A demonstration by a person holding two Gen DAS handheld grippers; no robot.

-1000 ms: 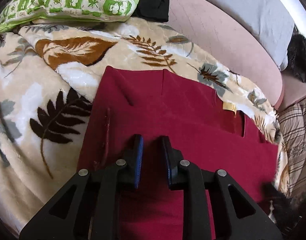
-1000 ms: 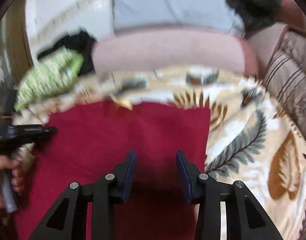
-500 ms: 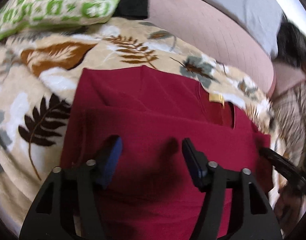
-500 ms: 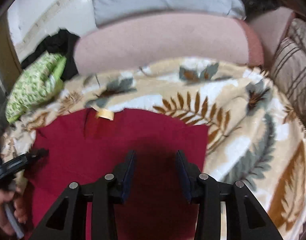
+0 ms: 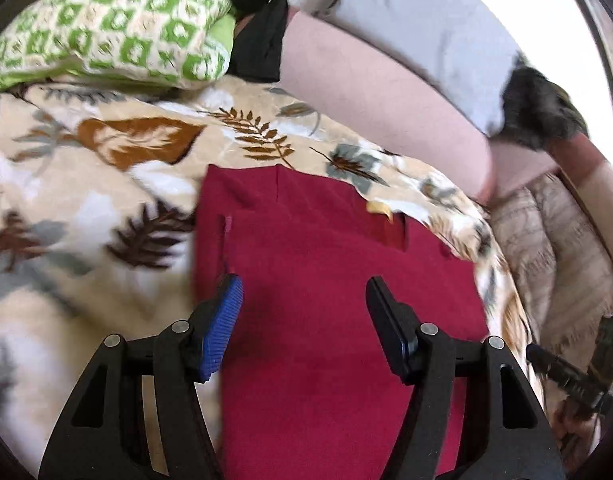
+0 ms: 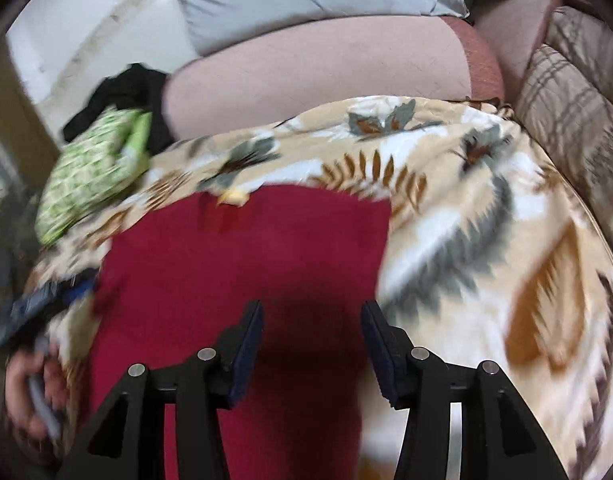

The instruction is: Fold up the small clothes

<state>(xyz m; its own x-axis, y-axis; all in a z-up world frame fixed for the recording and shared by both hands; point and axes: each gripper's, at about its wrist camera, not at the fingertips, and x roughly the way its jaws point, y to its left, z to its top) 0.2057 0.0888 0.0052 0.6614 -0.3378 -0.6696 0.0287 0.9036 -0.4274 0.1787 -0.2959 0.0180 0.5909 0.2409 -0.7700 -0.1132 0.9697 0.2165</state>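
Note:
A dark red garment (image 5: 326,280) lies folded flat on a leaf-patterned blanket (image 5: 106,184); a small yellow label (image 5: 380,209) shows at its far edge. My left gripper (image 5: 302,300) is open and empty, hovering over the garment's near left part. The garment also shows in the right wrist view (image 6: 246,264), with the label (image 6: 233,197) at the far edge. My right gripper (image 6: 311,322) is open and empty above the garment's near right part. The left gripper (image 6: 46,300) shows blurred at the garment's left edge.
A green-and-white patterned pillow (image 5: 114,28) and black cloth (image 5: 258,32) lie at the far left. A pink cushion (image 5: 378,92) and a grey pillow (image 5: 418,24) run behind the blanket. A plaid cushion (image 6: 574,92) stands at the right. The blanket (image 6: 486,240) spreads to the right.
My left gripper has opened wide, letting go of the garment, and drawn back. The right gripper stayed open and pulled back slightly. The garment lies in a smaller fold.

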